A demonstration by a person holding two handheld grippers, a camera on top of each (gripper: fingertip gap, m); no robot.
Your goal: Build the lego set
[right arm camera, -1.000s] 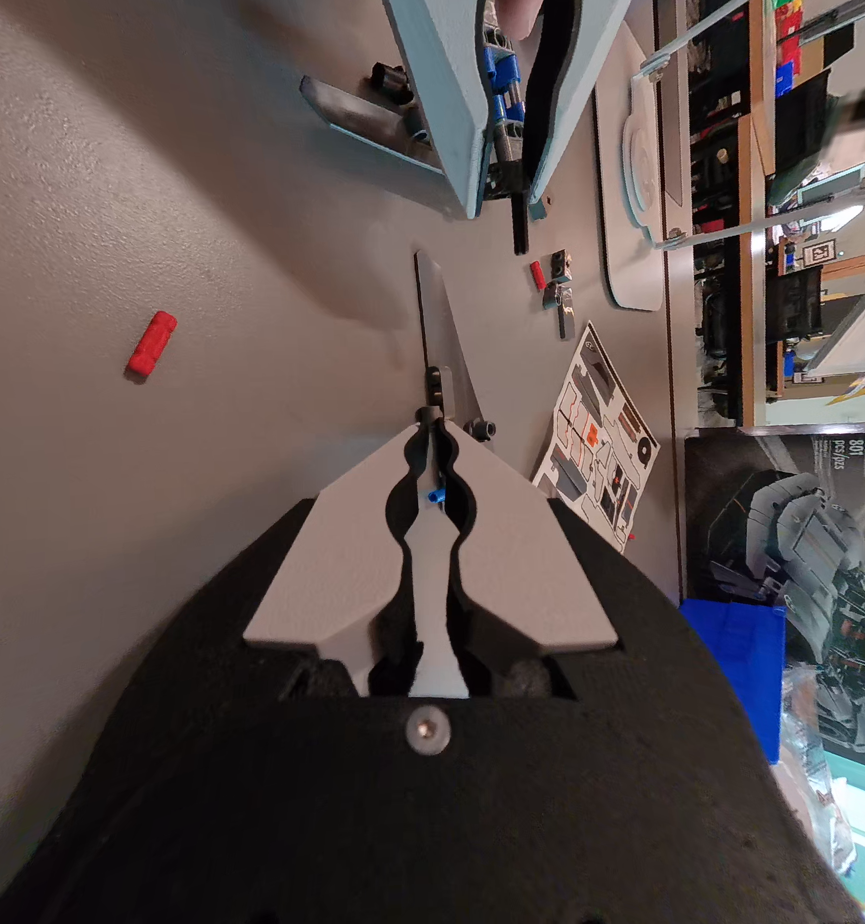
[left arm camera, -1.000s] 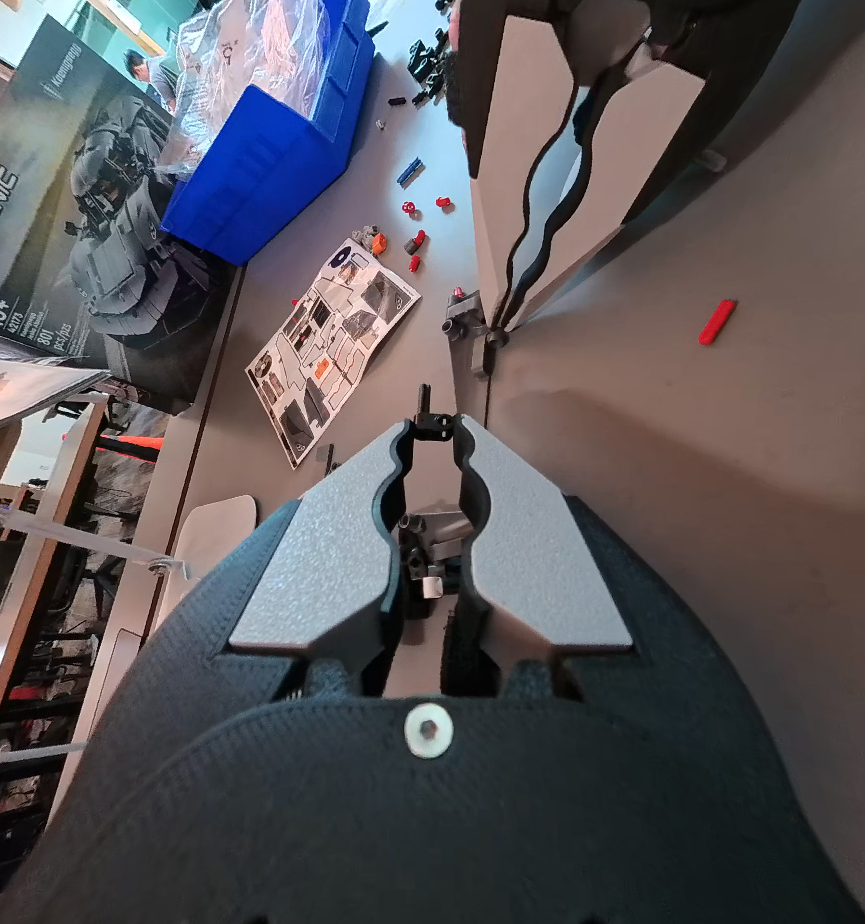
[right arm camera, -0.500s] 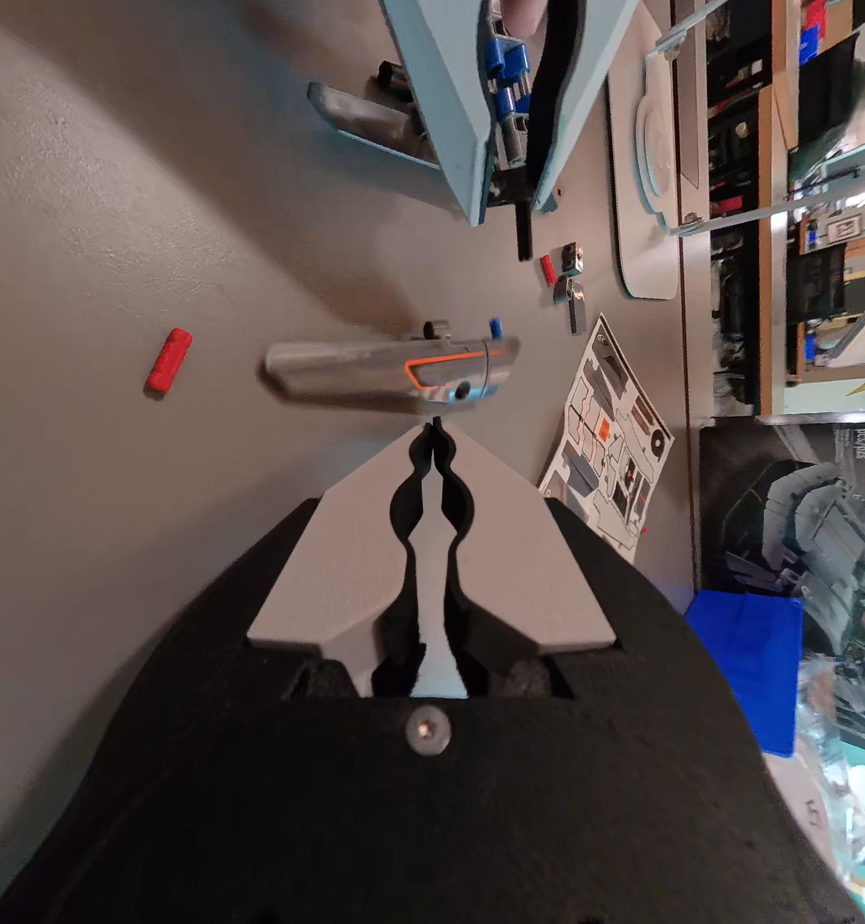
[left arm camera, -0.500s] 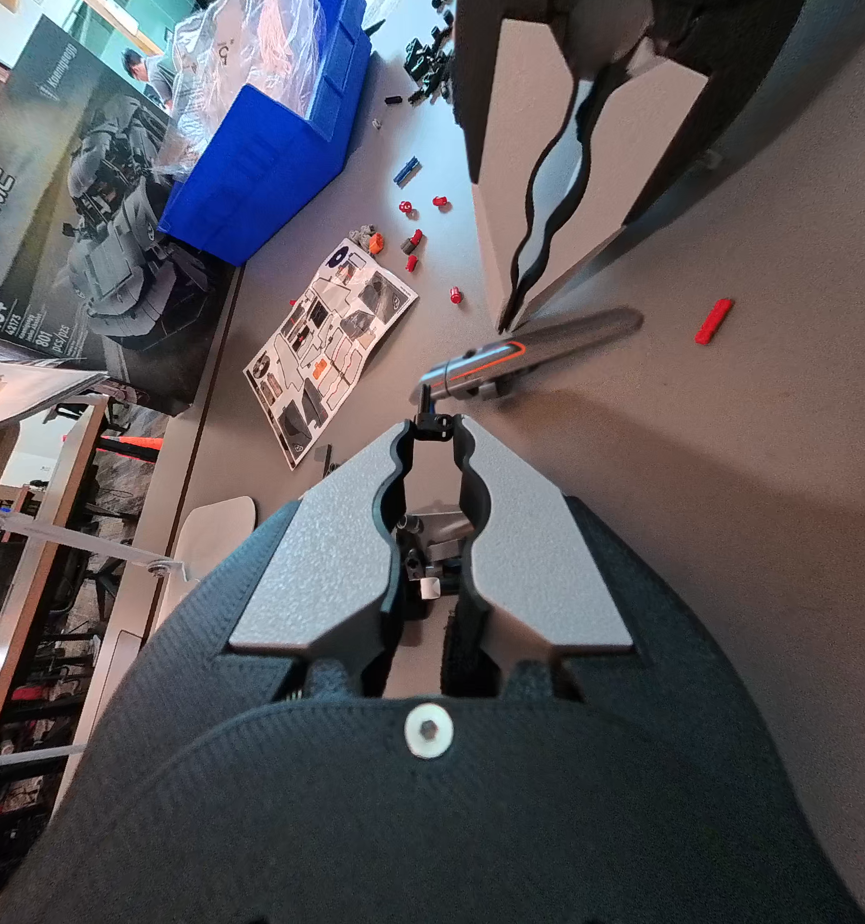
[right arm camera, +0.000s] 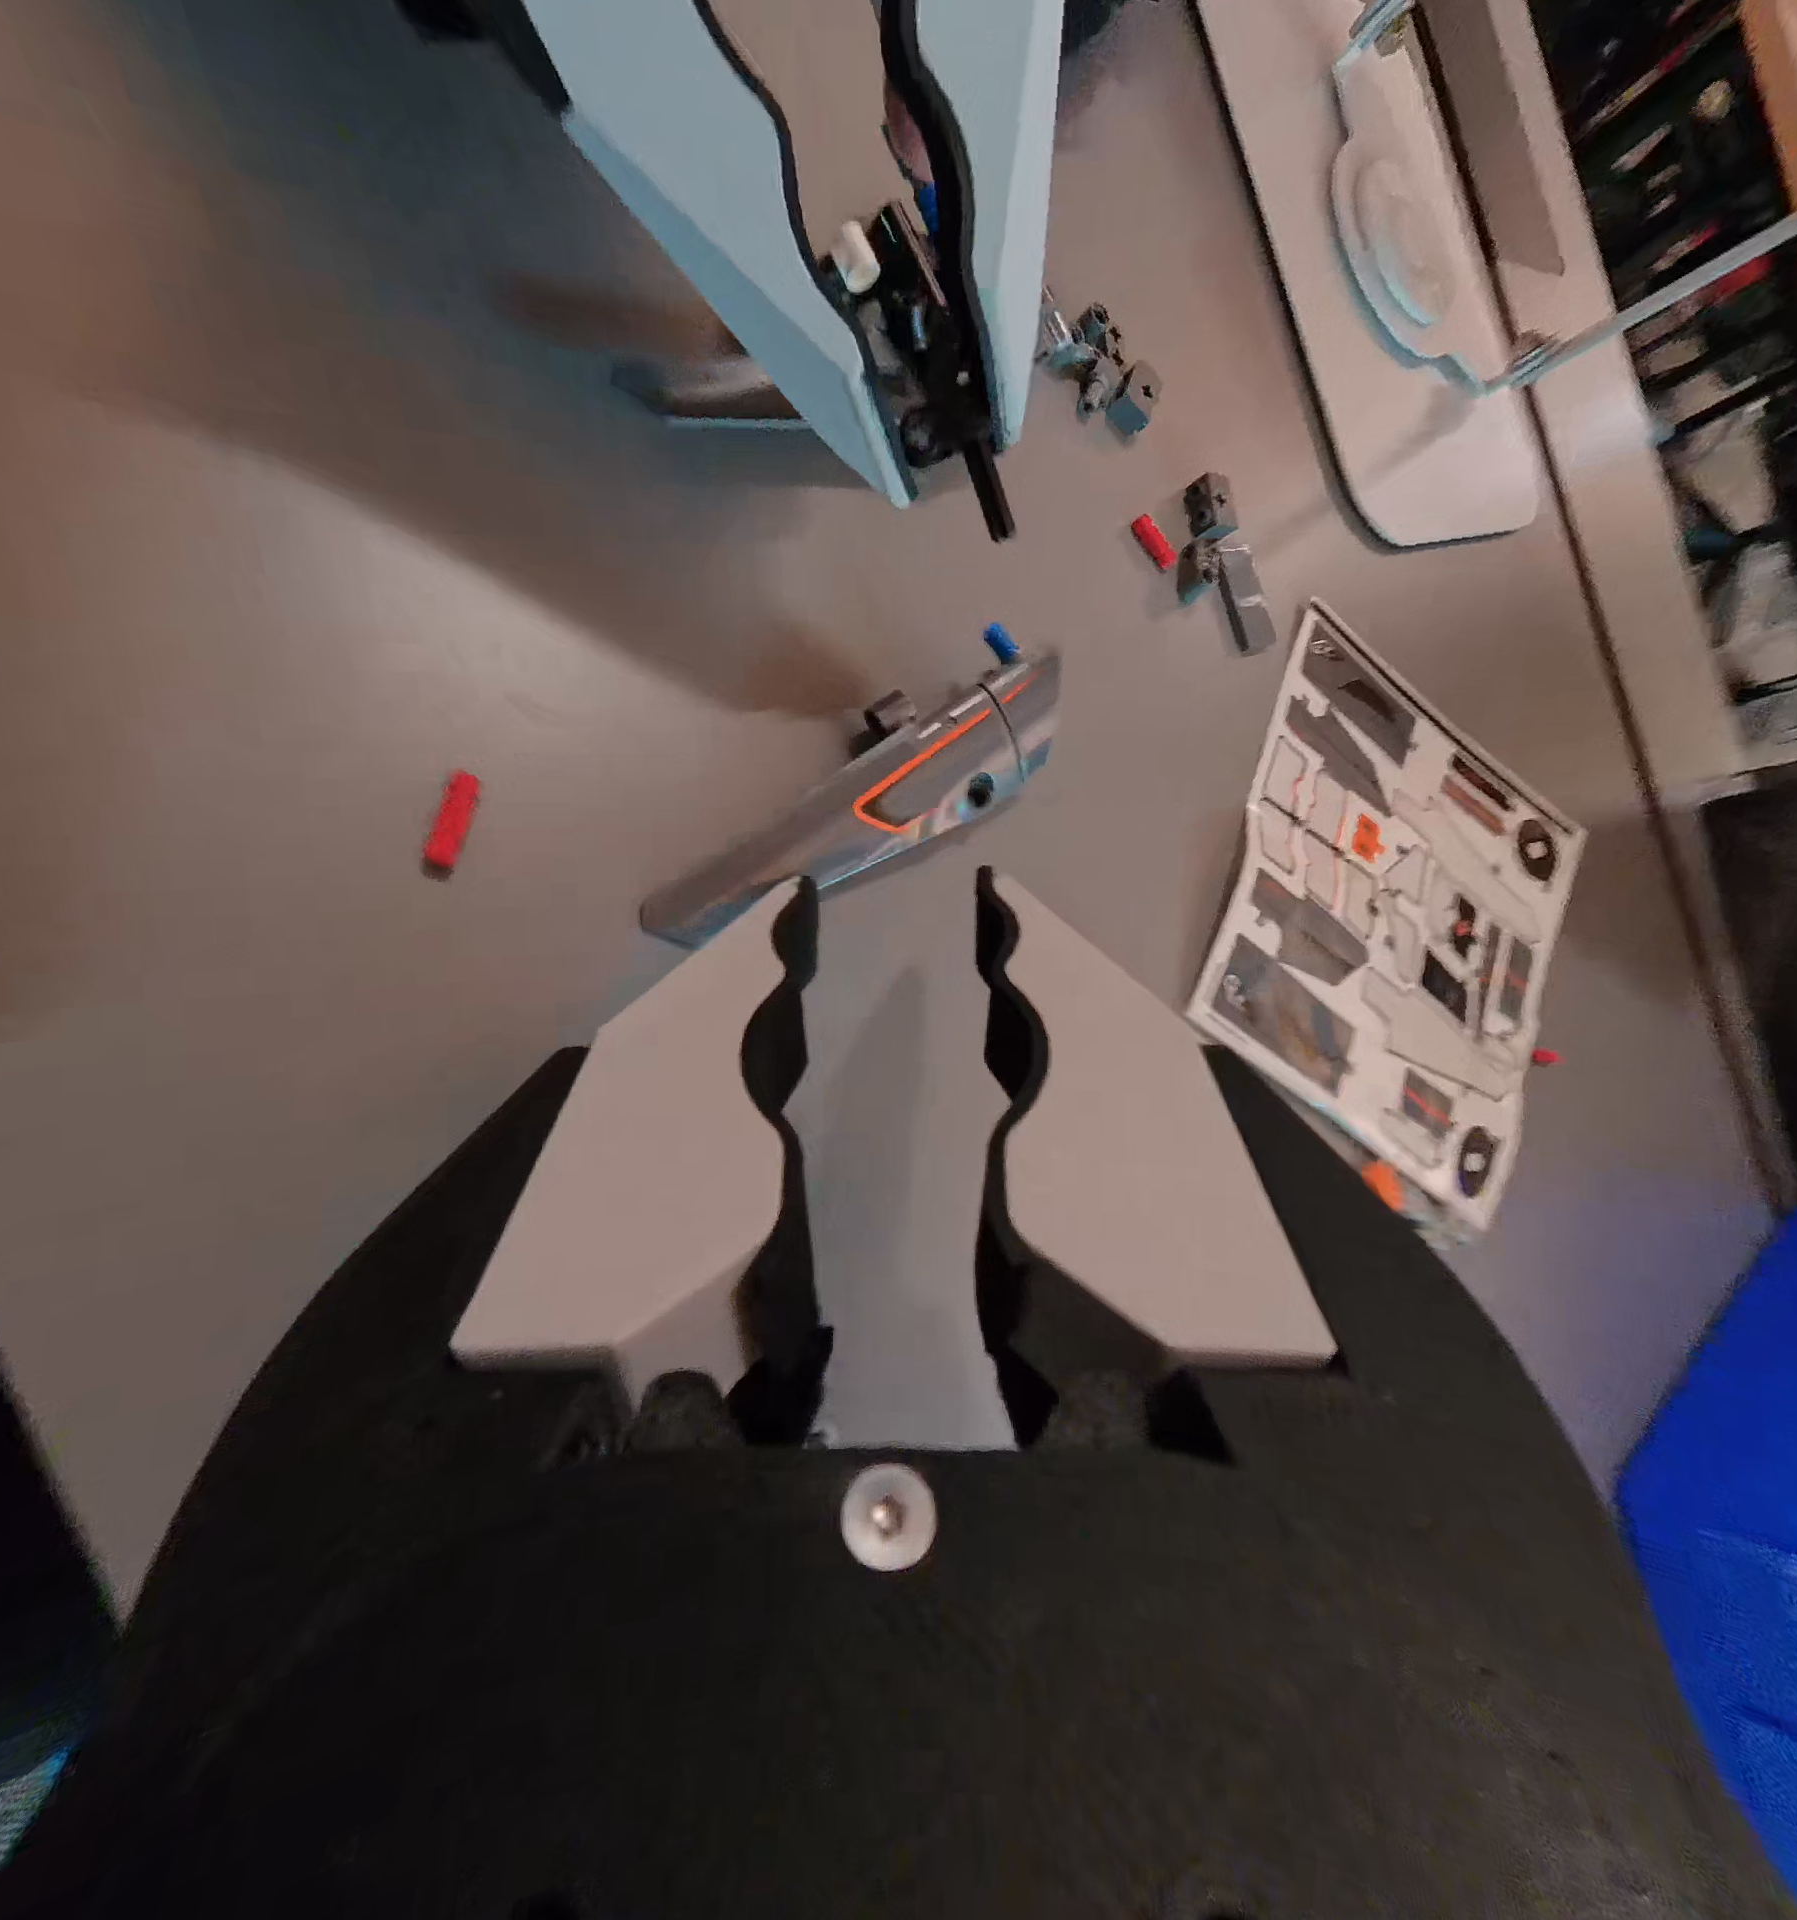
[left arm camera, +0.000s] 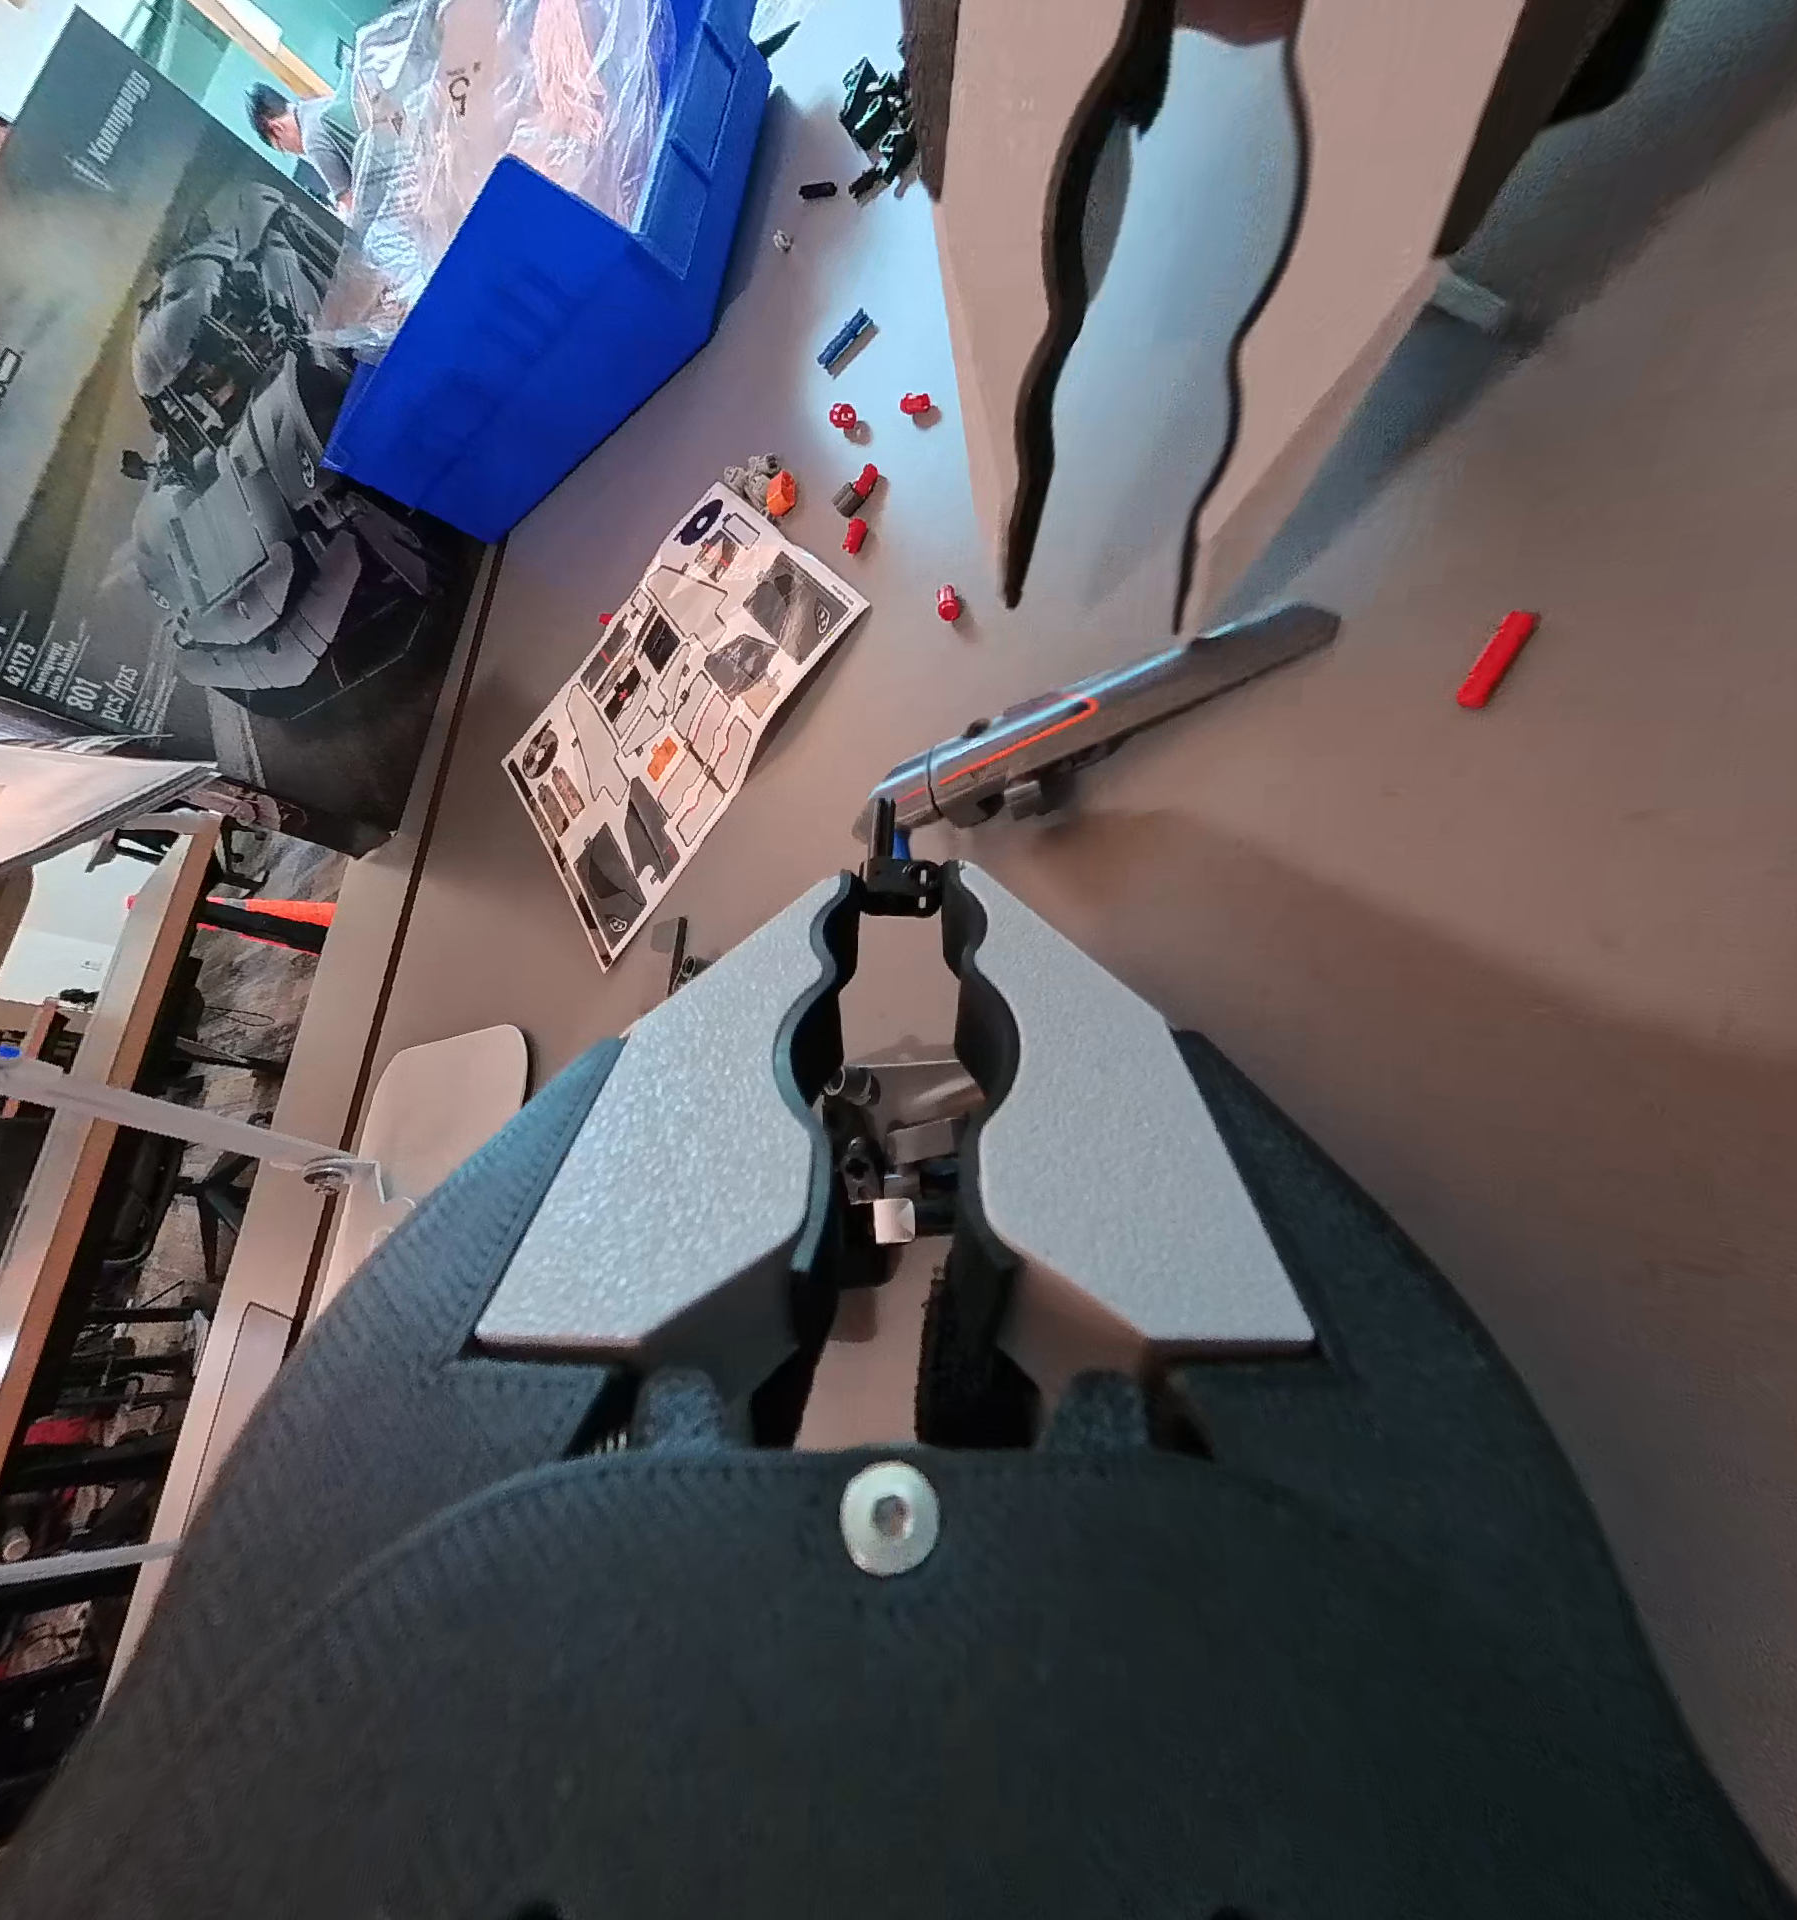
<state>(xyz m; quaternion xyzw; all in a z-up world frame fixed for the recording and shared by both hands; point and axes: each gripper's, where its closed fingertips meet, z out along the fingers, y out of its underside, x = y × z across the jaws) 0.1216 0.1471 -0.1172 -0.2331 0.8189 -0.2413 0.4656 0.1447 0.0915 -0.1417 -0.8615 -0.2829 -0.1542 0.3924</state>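
1. Left hand-held gripper [left arm camera: 899,896] clamped on a small black lego assembly [left arm camera: 896,888], axle jutting toward 12 o'clock.
2. Right hand-held gripper [right arm camera: 892,896] agape, empty, above the grey orange-striped panel [right arm camera: 873,802] lying loose on the table [right arm camera: 250,520].
3. Risk: panel skidding at 11 o'clock under a glancing regrasp.
4. Risk: blue pin [right arm camera: 998,639] missing its hole, twisting the assembly.
5. Red piece [right arm camera: 450,819] at 9 o'clock, easily knocked.

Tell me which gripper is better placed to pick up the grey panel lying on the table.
Probably the right gripper: it is open and empty, with its fingertips just short of the grey panel. The left gripper is shut on a black assembly.
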